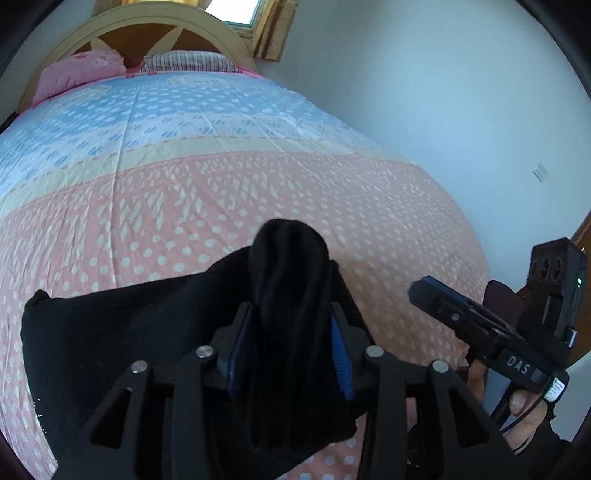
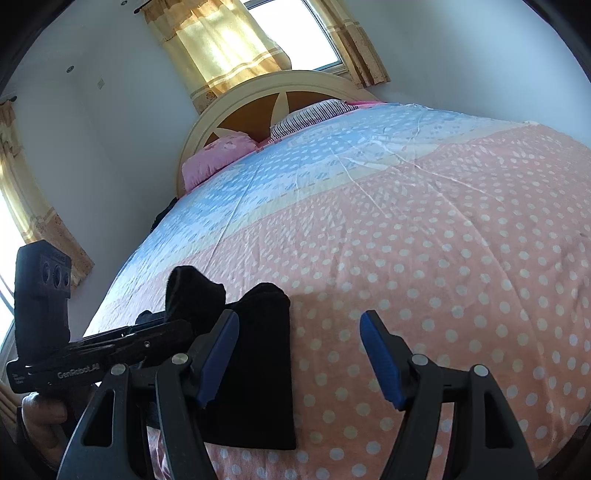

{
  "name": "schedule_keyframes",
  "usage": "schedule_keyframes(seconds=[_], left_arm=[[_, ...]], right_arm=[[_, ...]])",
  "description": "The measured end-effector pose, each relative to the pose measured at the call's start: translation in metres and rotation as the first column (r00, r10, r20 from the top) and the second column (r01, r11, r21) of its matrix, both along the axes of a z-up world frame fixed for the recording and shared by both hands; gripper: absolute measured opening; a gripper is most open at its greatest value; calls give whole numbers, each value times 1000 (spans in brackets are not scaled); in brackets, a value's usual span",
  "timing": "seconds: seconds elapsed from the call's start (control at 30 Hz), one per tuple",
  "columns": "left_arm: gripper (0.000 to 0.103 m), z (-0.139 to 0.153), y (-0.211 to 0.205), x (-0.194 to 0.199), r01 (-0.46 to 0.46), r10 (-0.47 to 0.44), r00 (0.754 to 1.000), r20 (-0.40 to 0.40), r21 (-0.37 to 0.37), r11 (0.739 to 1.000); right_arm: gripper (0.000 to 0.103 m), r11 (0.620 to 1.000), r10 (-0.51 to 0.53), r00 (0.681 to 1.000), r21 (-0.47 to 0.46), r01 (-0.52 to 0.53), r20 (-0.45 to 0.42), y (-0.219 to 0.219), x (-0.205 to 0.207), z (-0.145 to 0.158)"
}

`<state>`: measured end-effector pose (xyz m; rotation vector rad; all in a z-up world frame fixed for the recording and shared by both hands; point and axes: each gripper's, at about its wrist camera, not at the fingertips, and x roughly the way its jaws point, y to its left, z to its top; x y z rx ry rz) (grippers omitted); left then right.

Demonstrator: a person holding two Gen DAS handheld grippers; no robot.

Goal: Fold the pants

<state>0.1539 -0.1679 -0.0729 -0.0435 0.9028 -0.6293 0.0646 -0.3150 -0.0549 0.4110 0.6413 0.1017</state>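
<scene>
A: Our left gripper (image 1: 291,314) has its fingers pinching a bunched fold of the black pants (image 1: 122,332), which lie at the near edge of the bed (image 1: 258,166).

B: And our right gripper (image 2: 299,354) hangs just beside them, fingers spread, holding nothing.

A: Then we should carry the fold over low and level, and lay edge on edge.

B: Agreed, and smooth it before we let go.

Ahead of your jaws: bedspread (image 2: 424,258), pink dotted band nearest, blue band beyond. Farther ahead you see pink pillow (image 2: 218,155) beside striped pillow (image 2: 314,114), both against arched headboard (image 2: 280,88). Above headboard, yellow curtain (image 2: 221,44) and window (image 2: 295,29).
</scene>
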Motion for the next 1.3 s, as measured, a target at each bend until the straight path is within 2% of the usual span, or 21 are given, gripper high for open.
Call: schedule_keyframes(seconds=[0.03, 0.13, 0.23, 0.27, 0.33, 0.43, 0.53, 0.6, 0.67, 0.7, 0.8, 0.9, 0.97, 1.13, 1.23, 1.3], left_arm=[[57, 5, 1, -5, 3, -3, 1000, 27, 6, 1000], [68, 14, 13, -15, -9, 5, 994, 112, 33, 999], [74, 14, 30, -24, -79, 53, 977, 206, 120, 990], [74, 13, 37, -26, -103, 70, 971, 227, 137, 985], [76, 8, 53, -27, -154, 108, 959, 261, 164, 974], [81, -4, 72, -25, -222, 152, 943, 295, 221, 950], [81, -17, 87, -21, -264, 194, 940, 280, 236, 935], [81, -23, 94, -19, -277, 217, 941, 260, 220, 936], [81, -27, 98, -19, -287, 233, 940, 249, 209, 935], [81, -29, 97, -18, -282, 230, 942, 244, 205, 937], [81, -33, 94, -21, -266, 212, 946, 244, 214, 940], [81, -34, 99, -25, -265, 213, 947, 241, 211, 941], [81, -35, 106, -25, -277, 228, 945, 236, 199, 940], [82, -43, 127, -18, -327, 294, 936, 195, 168, 930], [82, -48, 130, -16, -332, 307, 937, 164, 155, 930], [83, -47, 127, -19, -331, 302, 936, 179, 163, 929]], right_arm=[[69, 1000, 9, 1000, 11, -9, 3, 0, 0, 0], [69, 998, 49, 999, 37, -49, 15, 5, -1, 1], [71, 991, 113, 993, 68, -115, 28, 15, -2, 5], [74, 989, 133, 991, 67, -135, 36, 19, -3, 8], [88, 983, 165, 985, 65, -169, 54, 31, -7, 14], [90, 973, 216, 976, 84, -216, 9, 44, -2, 11], [90, 980, 185, 982, 81, -182, -31, 52, 0, 8], [90, 991, 134, 991, -2, -134, -2, 62, -5, 19], [90, 987, 152, 987, -66, -149, 47, 82, -8, 34], [90, 982, 167, 985, -95, -163, 43, 93, -7, 37], [90, 965, 213, 977, -158, -211, -8, 122, 4, 29], [90, 955, 147, 985, -245, -164, -87, 121, 11, 15], [90, 955, 89, 988, -269, -121, -125, 101, 8, 7], [90, 980, -44, 984, -197, 9, -172, 35, -9, -2], [90, 990, -59, 985, -135, 37, -163, 20, -12, -1], [90, 996, -25, 990, -91, 12, -141, 23, -10, 1]])
